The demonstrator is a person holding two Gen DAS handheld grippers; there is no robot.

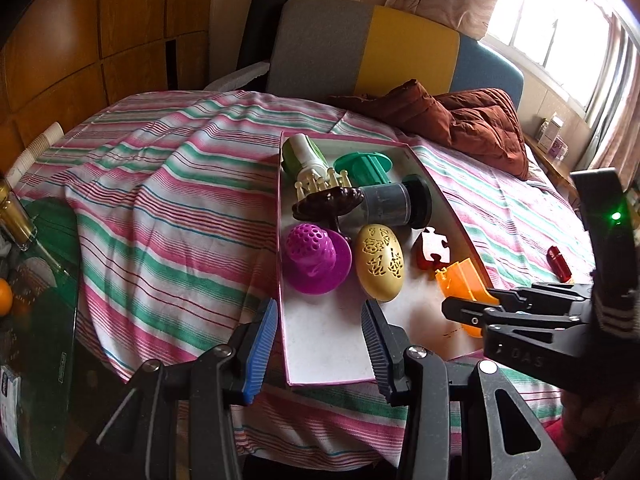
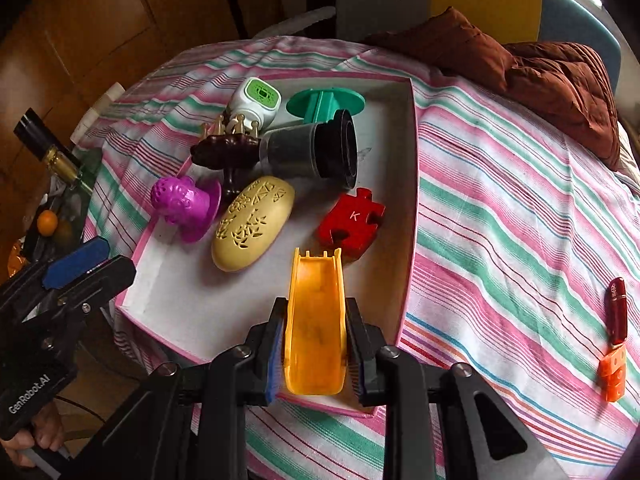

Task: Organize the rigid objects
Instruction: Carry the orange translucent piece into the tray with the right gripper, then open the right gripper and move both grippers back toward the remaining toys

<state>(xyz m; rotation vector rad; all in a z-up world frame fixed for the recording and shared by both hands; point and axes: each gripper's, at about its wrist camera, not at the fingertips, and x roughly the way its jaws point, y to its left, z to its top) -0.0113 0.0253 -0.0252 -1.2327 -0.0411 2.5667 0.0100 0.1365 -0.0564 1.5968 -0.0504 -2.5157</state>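
Orange-yellow plastic, trough-shaped like a toy slide with raised side walls and small notches at its far end, the chute piece [image 2: 316, 320] sits clamped between the fingers of the right gripper [image 2: 316, 344], held over the near edge of the pink-rimmed white box [image 2: 412, 184]. Its inner face looks scuffed and smudged darker in the middle.

Inside the box lie a red puzzle piece [image 2: 352, 220] marked K just beyond the chute's tip, a cream oval case [image 2: 252, 224] with cut-out patterns, a perforated magenta plunger-shaped toy [image 2: 186, 206], a dark brown glossy piece [image 2: 226, 152], a grey cylinder with a black cap [image 2: 312, 152], a green spool [image 2: 326, 104] and a white-and-green device [image 2: 254, 102].

The left gripper [image 1: 320, 344] hovers at the box's near left corner, its jaws spread wide with nothing between them.

Out on the striped cloth [image 2: 500, 220], well to the right of the box, a dark red capsule-shaped object [image 2: 617, 308] lies beside a small orange block [image 2: 612, 374].
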